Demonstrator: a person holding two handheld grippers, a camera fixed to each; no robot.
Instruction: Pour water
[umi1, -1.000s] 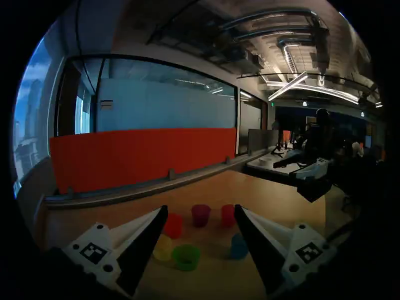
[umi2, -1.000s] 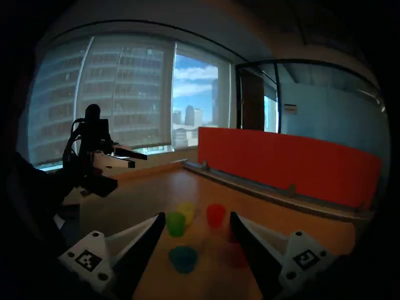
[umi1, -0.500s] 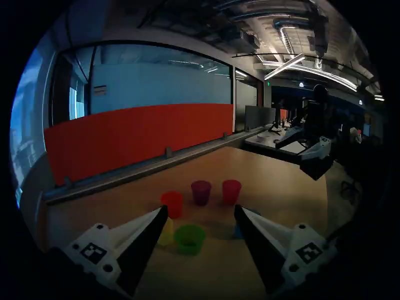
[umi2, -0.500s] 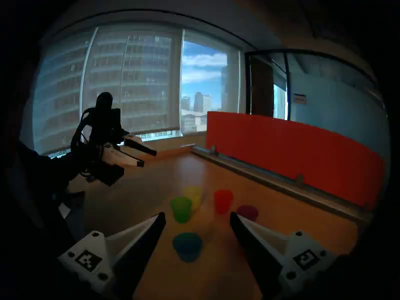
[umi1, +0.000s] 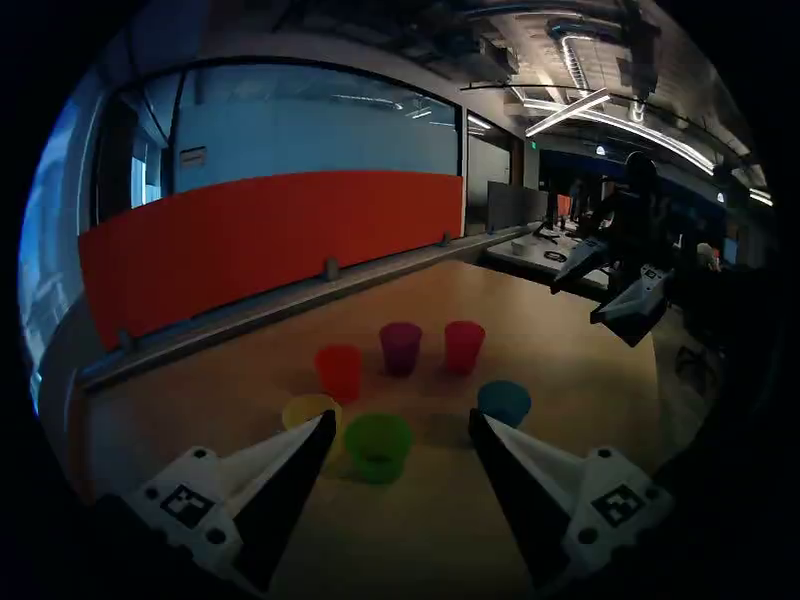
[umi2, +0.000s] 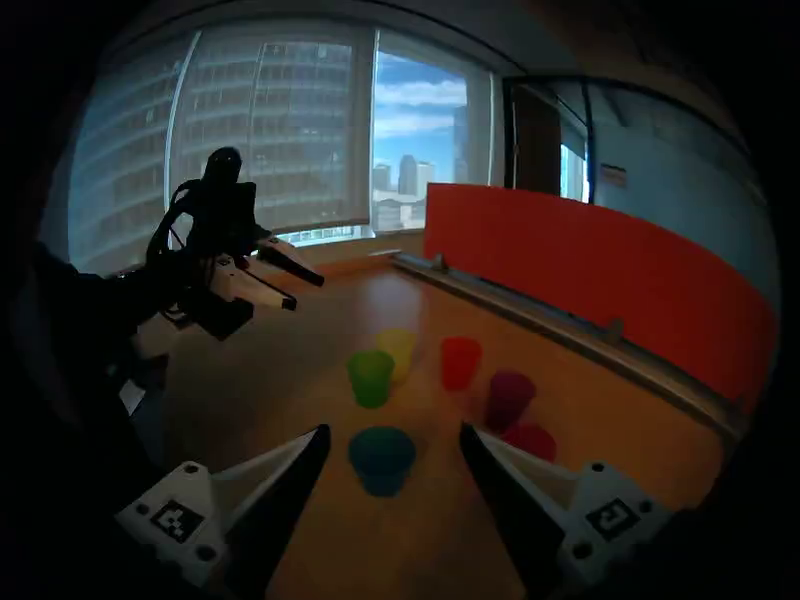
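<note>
Pour water: not begun, by my reckoning; no cup is lifted or tipped.

Six cups stand on the counter (umi1: 570, 370):
- green cup (umi1: 378, 447)
- yellow cup (umi1: 308, 410), just beside it
- red cup (umi1: 339, 372), purple cup (umi1: 400, 347) and second red cup (umi1: 463, 346), in a row behind it
- blue cup (umi1: 503, 400), near it

Left hand-held gripper (umi1: 400, 420) — fingers spread, empty, levelled at the green cup.

Right hand-held gripper (umi2: 393, 432) — spread, empty, levelled at the blue cup.

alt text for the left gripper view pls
Six coloured cups stand clustered on a wooden table, just ahead of the open left gripper. An orange partition runs along the far edge; the right gripper hangs open at right.
</note>
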